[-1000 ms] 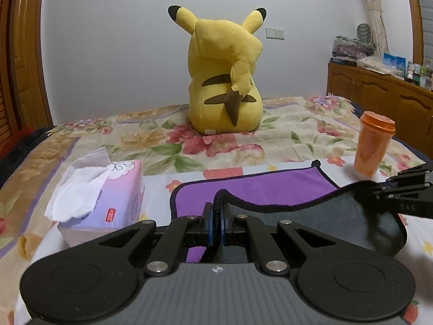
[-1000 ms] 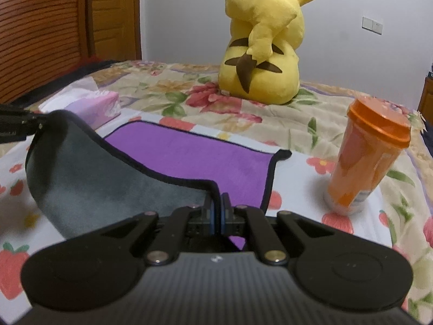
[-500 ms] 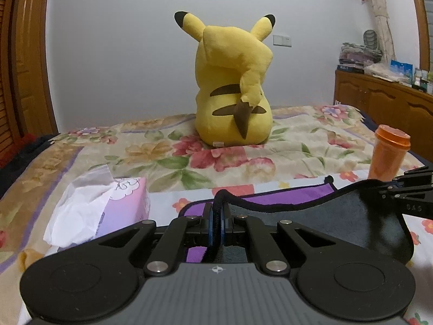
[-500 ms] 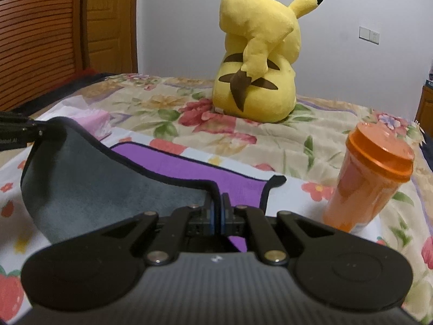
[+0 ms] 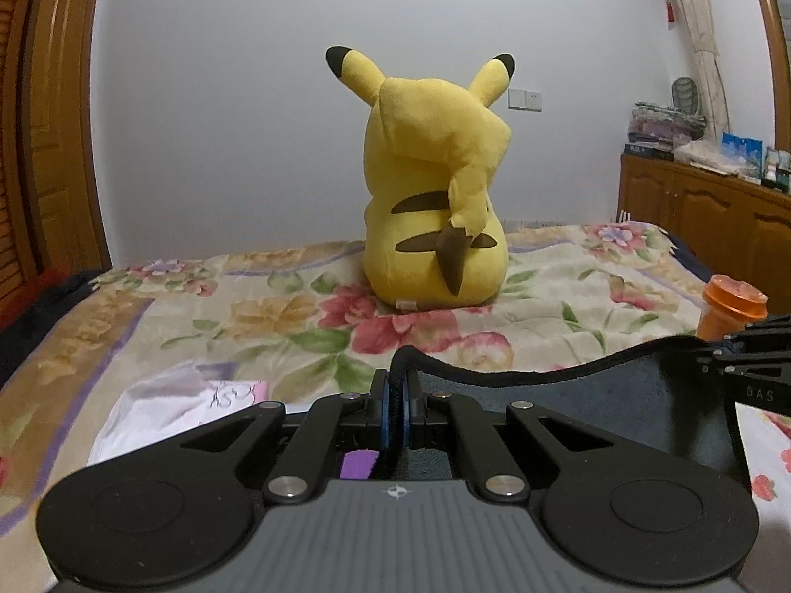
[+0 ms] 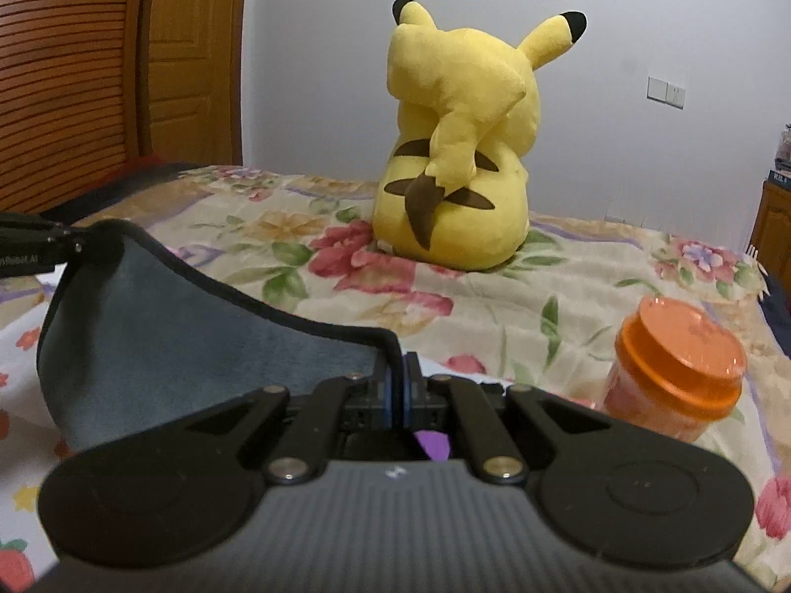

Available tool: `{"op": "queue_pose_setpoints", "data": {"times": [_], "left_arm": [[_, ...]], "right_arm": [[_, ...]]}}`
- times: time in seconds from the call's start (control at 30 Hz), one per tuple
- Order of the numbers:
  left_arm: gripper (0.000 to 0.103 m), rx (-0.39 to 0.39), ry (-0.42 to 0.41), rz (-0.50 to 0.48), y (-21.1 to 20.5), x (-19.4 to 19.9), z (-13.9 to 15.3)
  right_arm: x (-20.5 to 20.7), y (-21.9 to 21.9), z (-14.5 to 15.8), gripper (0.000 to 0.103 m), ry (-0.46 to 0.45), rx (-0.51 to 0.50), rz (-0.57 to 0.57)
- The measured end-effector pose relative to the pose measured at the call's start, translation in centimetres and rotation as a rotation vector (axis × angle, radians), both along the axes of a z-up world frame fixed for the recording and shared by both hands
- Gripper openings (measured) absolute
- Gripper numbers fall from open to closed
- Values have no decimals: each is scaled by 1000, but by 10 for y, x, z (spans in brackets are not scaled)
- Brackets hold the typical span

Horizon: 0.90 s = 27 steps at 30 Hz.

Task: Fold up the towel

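Note:
The towel (image 5: 618, 410) is purple on one face and grey on the other, with a black hem. Its near edge hangs lifted between both grippers, grey side toward the cameras (image 6: 173, 341). My left gripper (image 5: 394, 395) is shut on one near corner of the towel. My right gripper (image 6: 395, 385) is shut on the other near corner. The right gripper also shows at the right edge of the left wrist view (image 5: 741, 360), and the left gripper at the left edge of the right wrist view (image 6: 34, 247). A sliver of purple (image 6: 435, 444) shows under the right jaws.
A big yellow Pikachu plush (image 5: 435, 207) sits at the far middle of the flowered bed (image 5: 568, 272). An orange lidded cup (image 6: 677, 380) stands to the right of the towel. A tissue box (image 5: 163, 405) lies to the left. A wooden cabinet (image 5: 702, 212) stands at the right wall.
Both grippers have risen and moved forward with the towel's near edge. The purple face that showed on the bed is now hidden behind the lifted grey side.

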<state>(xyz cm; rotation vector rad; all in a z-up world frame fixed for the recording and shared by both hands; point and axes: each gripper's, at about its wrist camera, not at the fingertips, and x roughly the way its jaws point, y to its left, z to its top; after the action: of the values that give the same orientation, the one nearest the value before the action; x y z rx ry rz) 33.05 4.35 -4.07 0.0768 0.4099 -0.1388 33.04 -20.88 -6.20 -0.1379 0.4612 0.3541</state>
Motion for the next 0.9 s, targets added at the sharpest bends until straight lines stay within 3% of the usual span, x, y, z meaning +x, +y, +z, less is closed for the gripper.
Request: {"op": "queue_pose_setpoints", "data": {"times": [0.1,0.27,0.57,0.9], "left_arm": [[8,47,-50,14,-3,3,-2],[8,62,-47,9,-3,17,-9],[8,70,21,15,-1,47,-41],[8,120,105,-13,-1,64,-69]], "right_arm": [[6,2,0,5,-17,-9,-3],[19,3,-3,5,-30,-18,-19],[40,9,-24,5,-32,-20,-34],[53,6,-58,5,68,-1,-70]]}}
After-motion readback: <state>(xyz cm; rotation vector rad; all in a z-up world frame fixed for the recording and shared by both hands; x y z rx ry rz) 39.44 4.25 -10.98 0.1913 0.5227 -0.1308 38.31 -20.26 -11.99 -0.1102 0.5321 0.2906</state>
